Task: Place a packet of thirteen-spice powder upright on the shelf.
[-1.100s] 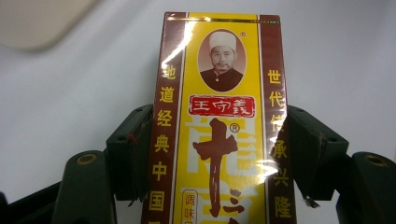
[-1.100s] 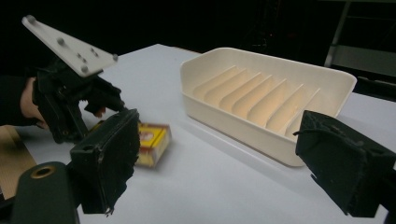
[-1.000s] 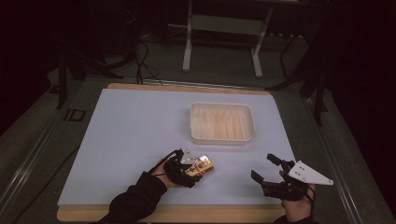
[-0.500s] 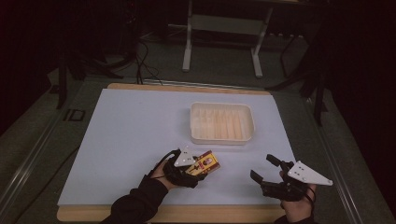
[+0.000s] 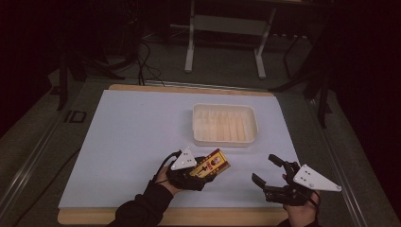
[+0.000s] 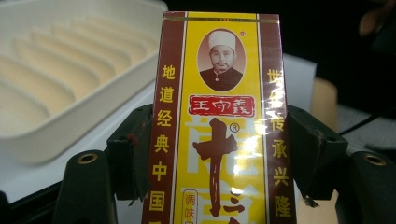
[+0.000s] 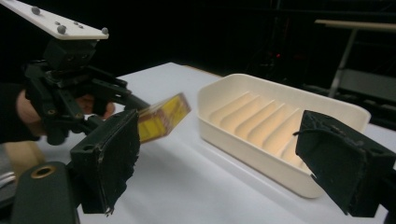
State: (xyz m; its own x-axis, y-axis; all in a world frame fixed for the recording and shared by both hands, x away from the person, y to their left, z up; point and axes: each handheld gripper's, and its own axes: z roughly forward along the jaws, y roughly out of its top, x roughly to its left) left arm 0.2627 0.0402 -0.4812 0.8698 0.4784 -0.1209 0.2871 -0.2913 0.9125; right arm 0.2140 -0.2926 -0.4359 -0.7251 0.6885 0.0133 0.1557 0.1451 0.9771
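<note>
White table covering (image 5: 132,142) carried one cream ribbed plastic tray (image 5: 224,124), unoccupied, at centre-right. One yellow-and-maroon printed carton (image 5: 212,165) was pinched flat between the left gripper's (image 5: 196,171) jaws, raised off the surface just short of the tray. One right gripper (image 5: 272,175) stood apart, jaws spread wide, holding nothing.

A pale blue mat (image 5: 132,142) covers the wooden table (image 5: 189,88), bearing a cream tray (image 5: 224,124).
</note>
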